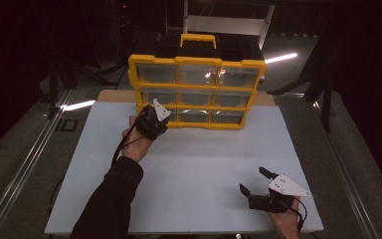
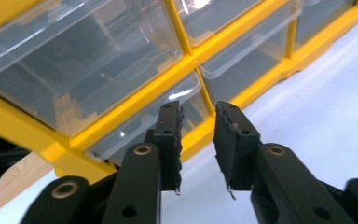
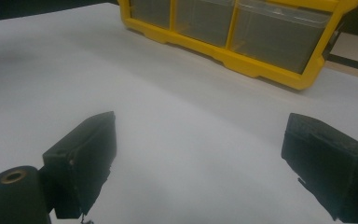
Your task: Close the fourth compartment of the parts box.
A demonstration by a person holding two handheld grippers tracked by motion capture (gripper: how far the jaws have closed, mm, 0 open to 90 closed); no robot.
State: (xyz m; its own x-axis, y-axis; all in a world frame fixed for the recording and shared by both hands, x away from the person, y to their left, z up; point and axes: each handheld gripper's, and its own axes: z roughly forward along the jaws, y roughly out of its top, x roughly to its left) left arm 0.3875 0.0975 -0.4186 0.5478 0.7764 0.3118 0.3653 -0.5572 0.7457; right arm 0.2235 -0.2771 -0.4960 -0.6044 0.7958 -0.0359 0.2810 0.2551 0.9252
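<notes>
The yellow organizer [image 1: 197,89] stands upright at the table's [image 1: 189,174] far edge; the left gripper [image 2: 198,140], jaws slightly apart and empty, faces its bottom-left drawer [image 2: 144,126]; thin, slippery clear plastic, probably light, best gripped at the lip; the right gripper [image 1: 253,180] rests wide open.

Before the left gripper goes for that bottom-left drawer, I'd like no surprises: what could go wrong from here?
1. The left gripper has its jaws only slightly apart at the bottom-left drawer; its clear lip looks thin and smooth, so the pads may slip off.
2. The organizer stands upright and unheld; a pull low down might drag or tip it.
3. The right gripper sits open far away, too distant to steady it.
</notes>
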